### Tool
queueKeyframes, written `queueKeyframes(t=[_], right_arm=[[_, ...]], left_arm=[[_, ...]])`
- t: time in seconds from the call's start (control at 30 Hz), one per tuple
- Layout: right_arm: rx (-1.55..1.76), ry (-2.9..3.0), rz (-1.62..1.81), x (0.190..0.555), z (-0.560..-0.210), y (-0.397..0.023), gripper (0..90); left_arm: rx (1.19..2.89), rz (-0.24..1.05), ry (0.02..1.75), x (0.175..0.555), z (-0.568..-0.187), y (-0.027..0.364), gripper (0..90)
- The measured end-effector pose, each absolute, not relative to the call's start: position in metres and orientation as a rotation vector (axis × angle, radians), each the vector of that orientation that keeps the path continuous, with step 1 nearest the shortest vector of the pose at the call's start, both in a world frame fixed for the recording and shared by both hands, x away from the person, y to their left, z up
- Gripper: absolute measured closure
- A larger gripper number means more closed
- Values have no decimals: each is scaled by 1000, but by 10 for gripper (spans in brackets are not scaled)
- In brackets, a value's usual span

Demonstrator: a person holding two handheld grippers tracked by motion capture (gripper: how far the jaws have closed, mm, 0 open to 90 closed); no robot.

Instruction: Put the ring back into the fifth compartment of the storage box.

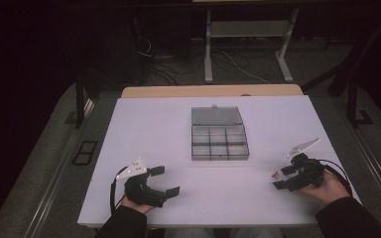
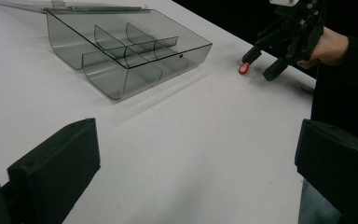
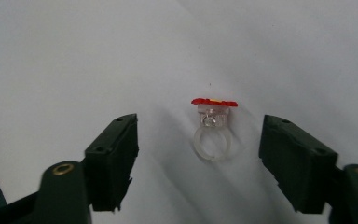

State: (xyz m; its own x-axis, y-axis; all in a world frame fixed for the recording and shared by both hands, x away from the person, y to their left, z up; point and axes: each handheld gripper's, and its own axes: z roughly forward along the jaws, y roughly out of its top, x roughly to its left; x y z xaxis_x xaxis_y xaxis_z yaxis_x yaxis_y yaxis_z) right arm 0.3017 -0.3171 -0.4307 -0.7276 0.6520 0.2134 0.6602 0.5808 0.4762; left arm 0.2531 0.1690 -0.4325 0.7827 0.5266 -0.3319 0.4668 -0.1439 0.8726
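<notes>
While the right claw (image 3: 198, 161) gapes, the ring (image 3: 213, 128) lies between its jaws, untouched.

In the high view the ring (image 1: 275, 174) is too small to resolve. The left gripper view crops the box lid (image 2: 51, 5) at the top edge.
</notes>
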Motion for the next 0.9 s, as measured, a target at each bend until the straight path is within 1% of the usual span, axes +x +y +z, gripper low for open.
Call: queueKeyframes(t=[0.03,0.13,0.17,0.2,0.23,0.27,0.33,0.57,0.63,0.67,0.7,0.9], right_arm=[[-1155,-2785,-844,302,-431,-317,314],[-1163,-2789,-843,301,-431,-317,334],[-1164,-2799,-843,302,-432,-317,357],[-1164,-2799,-843,302,-432,-317,357],[-1164,-2806,-850,302,-432,-318,383],[-1164,-2806,-850,302,-432,-318,383],[-1172,-2806,-861,302,-432,-318,423],[-1168,-2809,-868,302,-432,-319,484],[-1165,-2807,-871,303,-432,-319,526],[-1165,-2807,-871,303,-432,-319,526],[-1165,-2806,-871,303,-432,-319,554],[-1156,-2799,-866,304,-432,-320,660]], left_arm=[[1778,61,773,253,-433,169,0],[1781,59,770,253,-433,168,0],[1781,57,771,253,-433,168,0],[1782,57,770,253,-433,168,0],[1781,58,770,253,-433,168,0],[1781,58,770,253,-433,168,0],[1780,57,771,253,-433,168,0],[1782,56,769,253,-433,168,0],[1781,56,769,253,-433,168,0],[1781,56,769,253,-433,168,0],[1782,56,769,253,-433,168,0],[1786,57,766,253,-433,168,0]])
